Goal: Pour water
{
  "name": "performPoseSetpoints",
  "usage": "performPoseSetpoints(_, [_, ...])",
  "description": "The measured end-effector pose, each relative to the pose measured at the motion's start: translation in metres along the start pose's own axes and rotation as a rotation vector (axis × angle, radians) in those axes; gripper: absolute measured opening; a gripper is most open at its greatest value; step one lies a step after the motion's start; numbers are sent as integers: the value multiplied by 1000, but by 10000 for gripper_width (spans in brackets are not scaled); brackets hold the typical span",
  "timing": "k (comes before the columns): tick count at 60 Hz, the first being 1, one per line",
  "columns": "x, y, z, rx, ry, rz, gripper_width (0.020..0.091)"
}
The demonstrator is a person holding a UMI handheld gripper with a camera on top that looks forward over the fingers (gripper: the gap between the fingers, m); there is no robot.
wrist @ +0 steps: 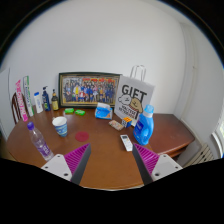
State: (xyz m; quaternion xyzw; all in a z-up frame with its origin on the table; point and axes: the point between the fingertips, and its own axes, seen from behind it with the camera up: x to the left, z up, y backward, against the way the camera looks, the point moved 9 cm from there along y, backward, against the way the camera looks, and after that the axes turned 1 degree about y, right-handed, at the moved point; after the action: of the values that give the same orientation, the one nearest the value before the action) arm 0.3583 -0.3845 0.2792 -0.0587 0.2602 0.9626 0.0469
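The tool (pixel 108 160) hung above the near edge of the wooden desk (pixel 100 150), its two fingers spread wide apart with nothing between them. The magenta pads (pixel 78 157) faced each other across a stretch of bare wood, which suggests an approach had not yet begun: the tool was pulled back far enough to take in the whole desk before choosing a target.

The things for pouring sat toward nine and ten o'clock of the tool. A clear water bottle (pixel 38 143) with a purple cap stood upright near the desk's edge at about nine o'clock, just beyond the left finger. Close behind it, at ten o'clock, stood a white cup (pixel 60 125) with a blue band, mouth up. Standing near each other, they would need only a short carry and tilt, and the bottle's upright stance left its body free for a side grasp.

At one o'clock stood a blue detergent jug (pixel 145 124), and behind it a white gift bag (pixel 134 97) leaned near the wall. A framed group photo (pixel 88 90) was propped at twelve o'clock, with several small bottles (pixel 42 101) lined up to its left, all well clear of the pouring spot. A small white object (pixel 126 142) lay just ahead of the right finger.
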Motion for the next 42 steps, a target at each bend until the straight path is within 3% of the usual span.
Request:
performPoseSetpoints(18, [50, 0, -31, 33, 3, 59, 855])
performPoseSetpoints(42, [246, -15, -69, 10, -3, 278, 857])
